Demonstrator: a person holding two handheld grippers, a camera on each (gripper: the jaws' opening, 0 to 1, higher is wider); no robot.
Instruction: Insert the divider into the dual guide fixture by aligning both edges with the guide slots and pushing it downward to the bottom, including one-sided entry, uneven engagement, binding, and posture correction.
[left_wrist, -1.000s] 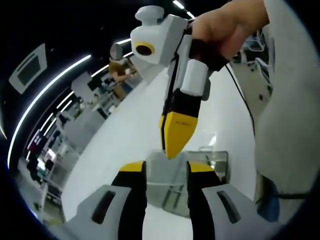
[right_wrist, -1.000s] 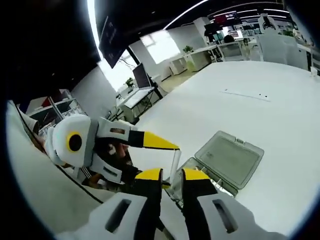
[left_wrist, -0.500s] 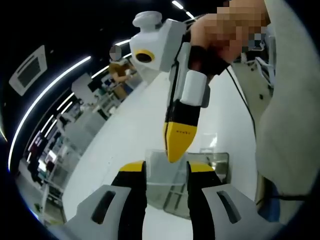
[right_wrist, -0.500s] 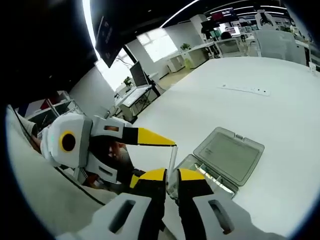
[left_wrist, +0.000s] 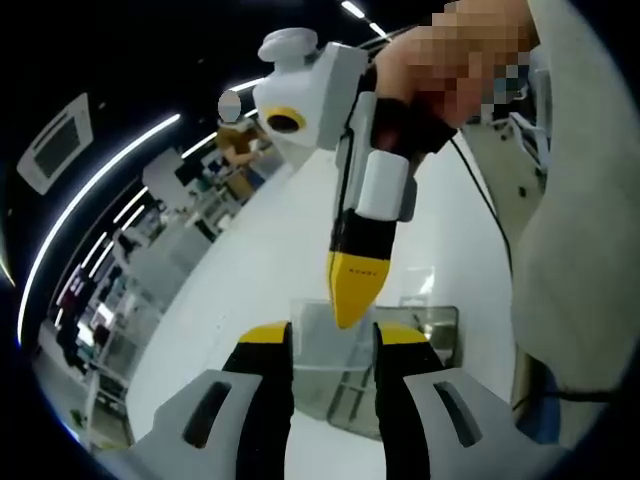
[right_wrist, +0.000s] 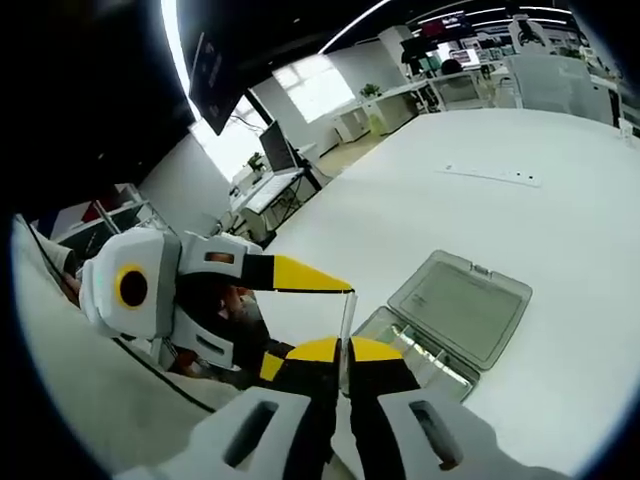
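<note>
A clear plastic divider (left_wrist: 335, 362) stands face-on between my left gripper's (left_wrist: 335, 335) yellow jaws, which press its two side edges. In the right gripper view the same divider (right_wrist: 346, 318) is a thin upright strip, and my right gripper (right_wrist: 340, 348) is shut on its faces. The left gripper (right_wrist: 340, 288) reaches in from the left to the strip's top end. In the left gripper view the right gripper (left_wrist: 348, 314) points down onto the divider's upper edge. Behind and below lies the clear fixture box (right_wrist: 405, 345) with its lid (right_wrist: 460, 308) folded open. The divider's bottom edge is hidden.
The box (left_wrist: 437, 322) rests on a wide white table (right_wrist: 520, 200). A person's hand and pale sleeve (left_wrist: 580, 250) fill the right of the left gripper view. Office desks and chairs stand far behind the table.
My right gripper's jaws, apart a second ago, have come together on the divider. The left gripper keeps the same jaw spacing and the divider stays upright.
</note>
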